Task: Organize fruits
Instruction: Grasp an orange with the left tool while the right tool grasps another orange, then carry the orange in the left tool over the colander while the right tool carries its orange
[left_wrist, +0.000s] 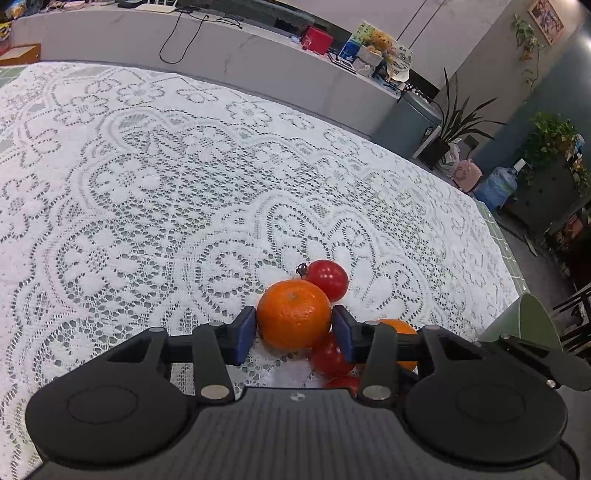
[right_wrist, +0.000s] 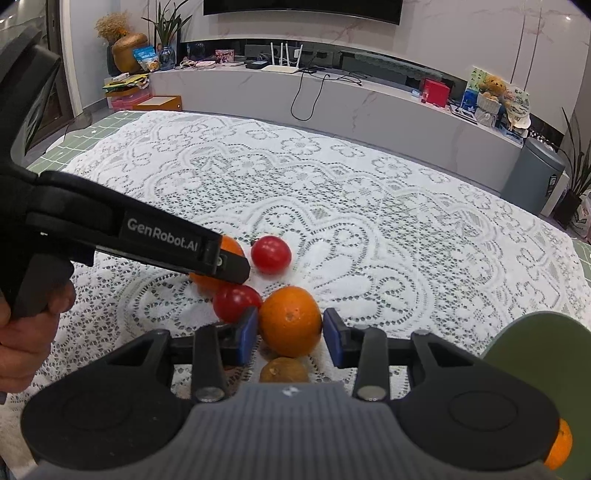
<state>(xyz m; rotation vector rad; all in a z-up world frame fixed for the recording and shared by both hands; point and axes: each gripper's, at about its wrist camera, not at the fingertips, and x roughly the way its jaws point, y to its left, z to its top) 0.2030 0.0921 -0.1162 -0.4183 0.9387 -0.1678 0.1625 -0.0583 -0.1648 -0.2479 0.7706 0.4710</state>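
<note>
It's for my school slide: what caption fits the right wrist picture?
Right hand-held gripper straddles an orange beside two tomatoes on lace cloth.

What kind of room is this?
Probably a living room in a home. A big TV hangs on the wall above a long low cabinet, there are potted plants, and the fruit sits on a lace tablecloth.

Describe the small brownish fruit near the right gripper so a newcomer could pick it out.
On the white lace tablecloth, find the fruit cluster by the right gripper. Nearest the camera, just under the orange between its fingers, lies the brownish fruit: the only dull, brown-yellow, smaller piece there.
</note>
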